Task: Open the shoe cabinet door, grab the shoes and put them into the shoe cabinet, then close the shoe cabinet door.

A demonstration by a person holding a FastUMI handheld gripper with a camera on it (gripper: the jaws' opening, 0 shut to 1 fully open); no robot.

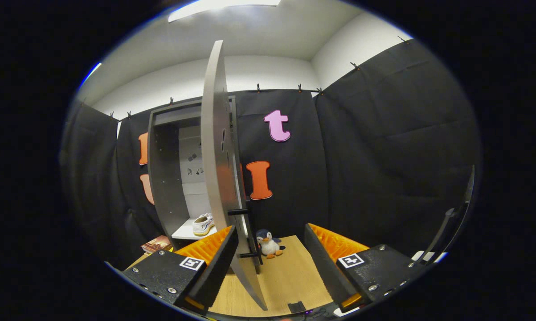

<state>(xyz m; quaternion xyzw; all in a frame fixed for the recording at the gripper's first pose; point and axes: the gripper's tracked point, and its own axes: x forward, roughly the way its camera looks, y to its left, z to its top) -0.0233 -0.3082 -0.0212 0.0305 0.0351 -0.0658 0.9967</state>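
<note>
Shoe [203, 224] sits on cabinet [165, 178] shelf, far left; door [216, 169] stands edge-on between the spread, empty fingers of the gripper [271, 263] (handle near left finger), so closing step; next, push door shut.

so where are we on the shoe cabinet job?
Done: shoe cabinet door stands open, edge-on, and a white shoe sits on the shelf inside. In hand: the hand-held gripper is open, door edge and its black handle between the fingers, nothing gripped. Left: closing the door. Whether more shoes remain, I can't tell.
</note>
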